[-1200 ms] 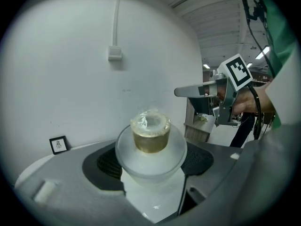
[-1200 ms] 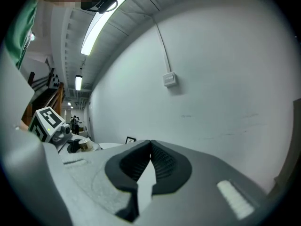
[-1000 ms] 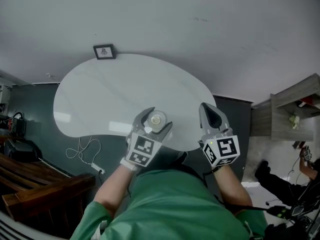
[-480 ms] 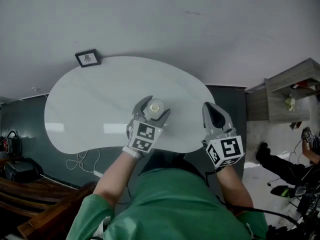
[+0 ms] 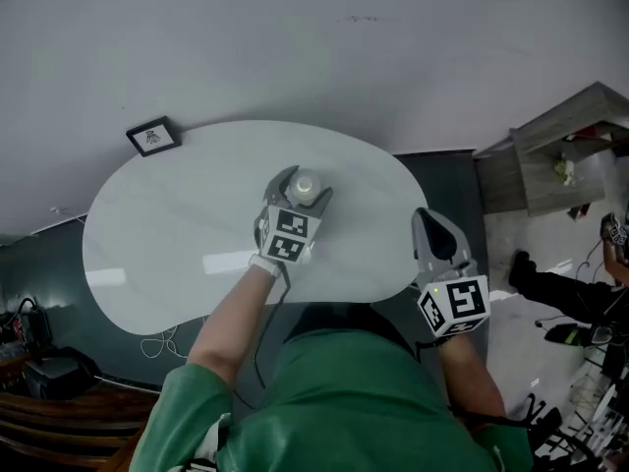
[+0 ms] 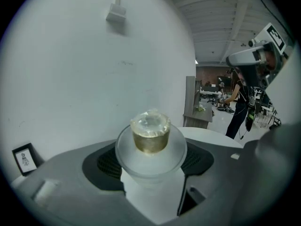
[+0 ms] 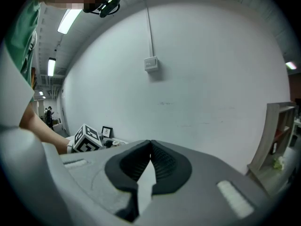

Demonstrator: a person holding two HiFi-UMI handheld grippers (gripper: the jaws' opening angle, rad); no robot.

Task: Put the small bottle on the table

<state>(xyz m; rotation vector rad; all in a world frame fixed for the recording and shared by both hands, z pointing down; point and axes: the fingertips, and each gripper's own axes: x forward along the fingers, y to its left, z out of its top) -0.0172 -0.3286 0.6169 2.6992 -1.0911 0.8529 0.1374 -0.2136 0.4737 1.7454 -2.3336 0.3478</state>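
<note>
The small bottle, frosted white with a gold cap wrapped in clear film, stands upright between the jaws of my left gripper, which is shut on it over the middle of the white table. In the left gripper view the small bottle fills the gap between the dark pads. Whether its base touches the tabletop is hidden. My right gripper hangs near the table's right edge, shut and holding nothing; its pads meet at the tips.
A small black picture frame stands at the table's far left by the white wall. A grey shelf unit is at the right, with a person beyond it. Cables and dark furniture lie on the floor at lower left.
My left gripper has carried the bottle farther out over the table toward the wall. The right gripper has drifted slightly right and nearer, staying shut.
</note>
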